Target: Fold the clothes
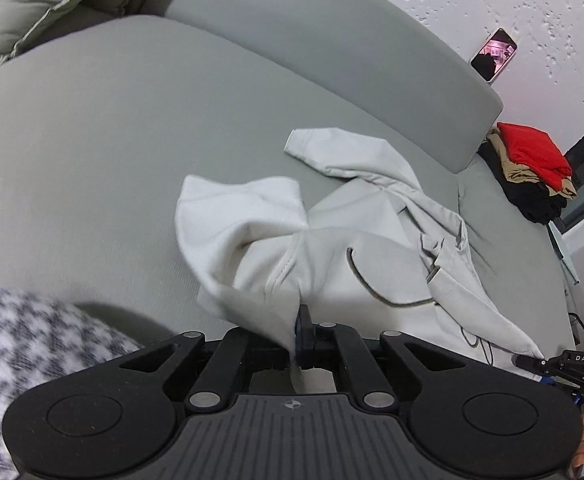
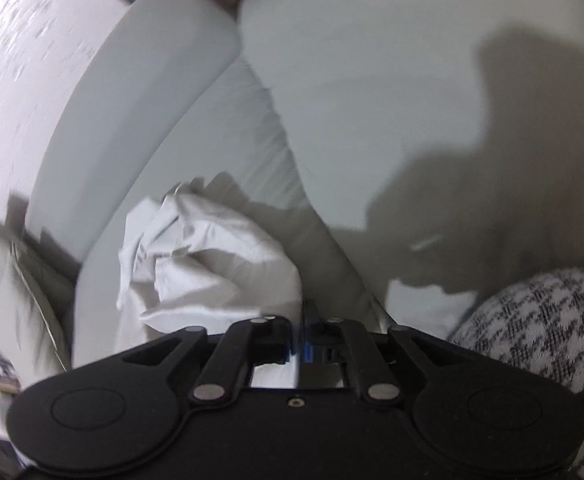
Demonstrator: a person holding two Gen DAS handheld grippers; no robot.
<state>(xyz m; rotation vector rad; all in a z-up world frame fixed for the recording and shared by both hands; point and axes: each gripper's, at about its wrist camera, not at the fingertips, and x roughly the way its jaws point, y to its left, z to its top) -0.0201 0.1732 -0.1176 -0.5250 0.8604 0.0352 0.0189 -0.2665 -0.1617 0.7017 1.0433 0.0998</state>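
A pale grey hoodie point(image 1: 372, 248) lies spread on the grey bed point(image 1: 91, 168), one sleeve reaching toward the headboard. My left gripper point(image 1: 300, 320) is shut on a fold of the hoodie near its hood and holds it lifted. My right gripper point(image 2: 302, 312) is shut on the hoodie point(image 2: 211, 264), which bunches up to the left of its fingers. The right gripper also shows at the lower right of the left wrist view point(image 1: 532, 360), at the hoodie's hem.
A grey headboard point(image 1: 332, 48) runs along the far side, with a phone point(image 1: 494, 54) leaning on the wall behind it. A stack of red, tan and black clothes point(image 1: 532, 168) sits at the bed's far right. A houndstooth cloth point(image 1: 19, 360) lies at the near left.
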